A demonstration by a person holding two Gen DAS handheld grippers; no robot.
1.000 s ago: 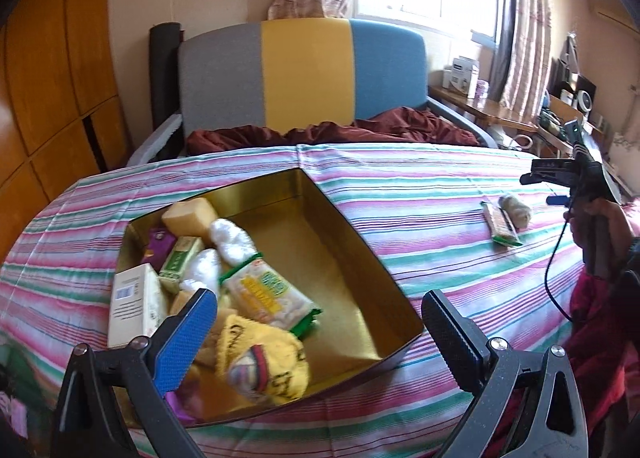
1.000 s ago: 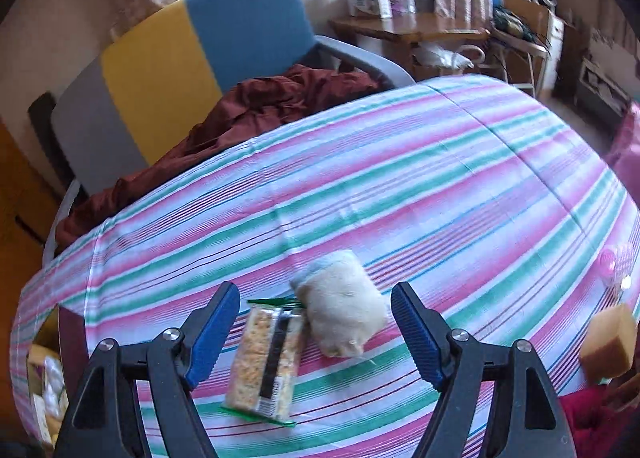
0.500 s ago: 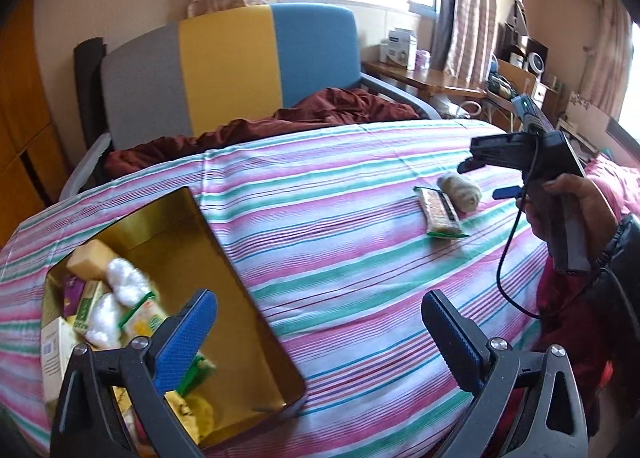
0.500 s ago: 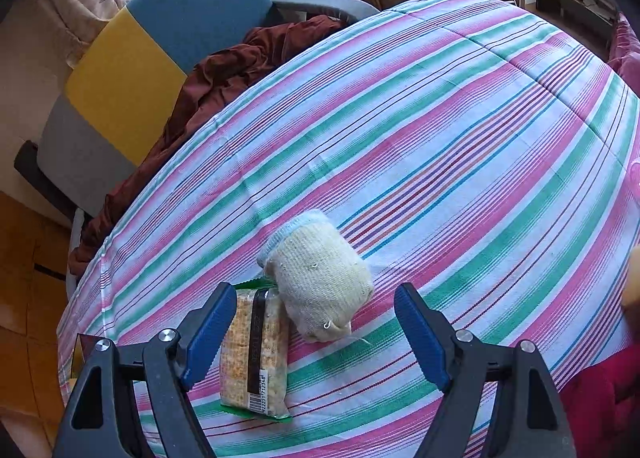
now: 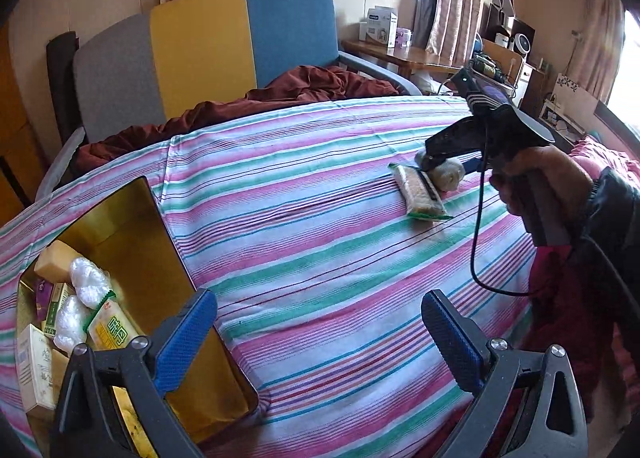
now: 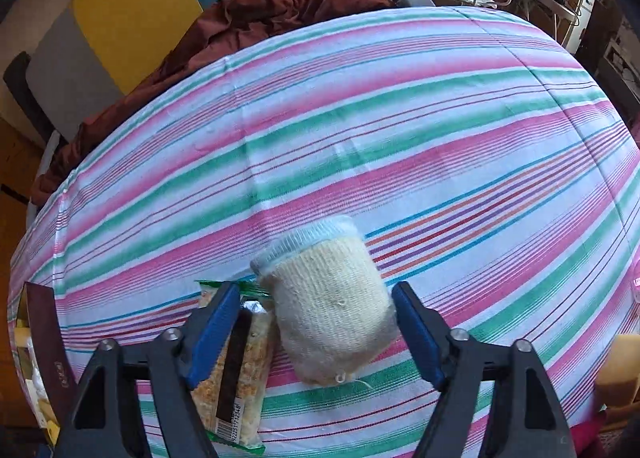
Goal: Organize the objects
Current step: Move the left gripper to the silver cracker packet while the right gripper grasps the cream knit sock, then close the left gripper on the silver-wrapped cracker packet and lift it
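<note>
A rolled cream sock lies on the striped tablecloth, with a clear snack pack right beside it on the left. My right gripper points steeply down over the sock and its jaws are closing with the sock between them. The right pad is at the sock's edge and the left pad hangs over the snack pack, so there is no grip. The left wrist view shows the same sock and snack pack. My left gripper is open and empty above the cloth, beside the gold tin box.
Several items fill the tin's near end: a yellow sponge, white wrapped bundles, snack packets and a white carton. Behind the table stands an armchair holding a maroon cloth. Another yellow sponge sits at the right.
The left wrist view has swung right, from the tin toward the open cloth. My right gripper has come down close over the sock and its jaws have narrowed around it.
</note>
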